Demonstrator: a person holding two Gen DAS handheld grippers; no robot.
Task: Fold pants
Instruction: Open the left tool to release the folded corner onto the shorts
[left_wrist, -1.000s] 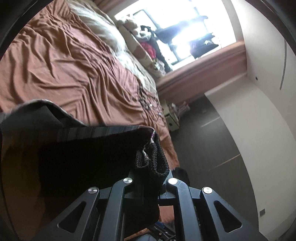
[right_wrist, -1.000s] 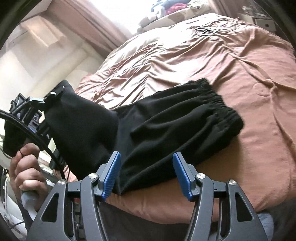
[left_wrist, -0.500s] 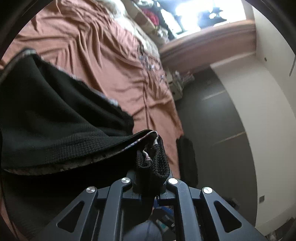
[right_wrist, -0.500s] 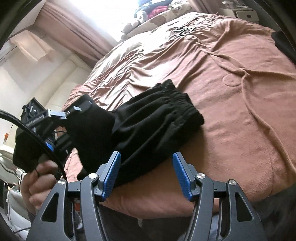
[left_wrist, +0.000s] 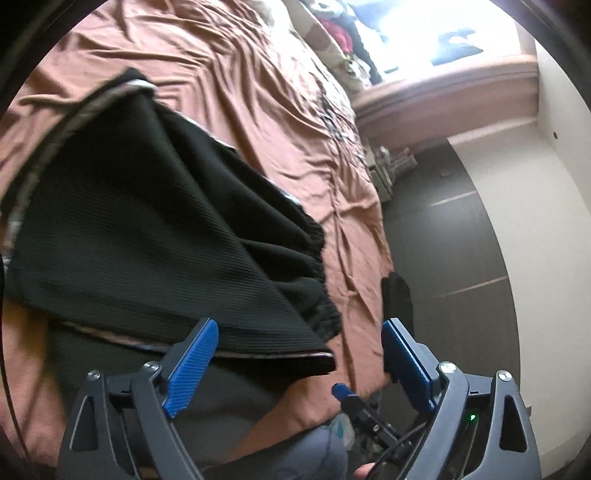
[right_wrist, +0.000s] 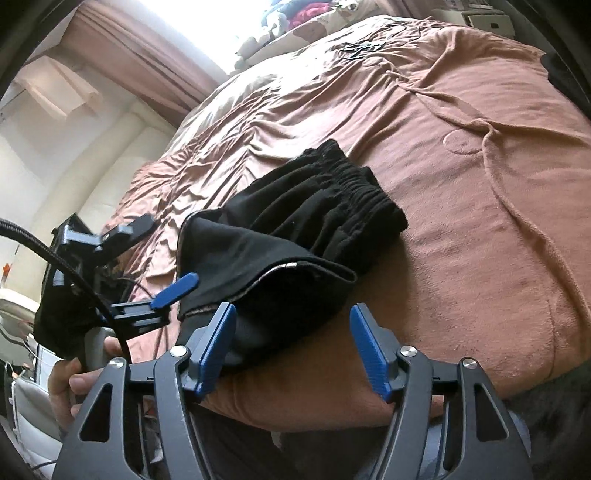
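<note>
Black pants lie folded on the brown bed sheet, the leg end laid over the elastic waistband. My left gripper hangs just before the hem; its jaws are opening wide and the blue pads touch no cloth. In the right wrist view the pants lie ahead with the waistband at the far end. My right gripper is open and still widening a little, the pants' near edge showing between its fingers, unpressed. The left gripper shows at the left, held by a hand.
The bed sheet stretches wrinkled to the right and far side. Dark floor runs beside the bed, with a black item at the bed's edge and a small cabinet. Clutter lines the bright window ledge.
The left gripper has come down and let go of the leg end, its jaws now wide apart. The leg end now lies over the waistband part. The right gripper's jaws widened slightly.
</note>
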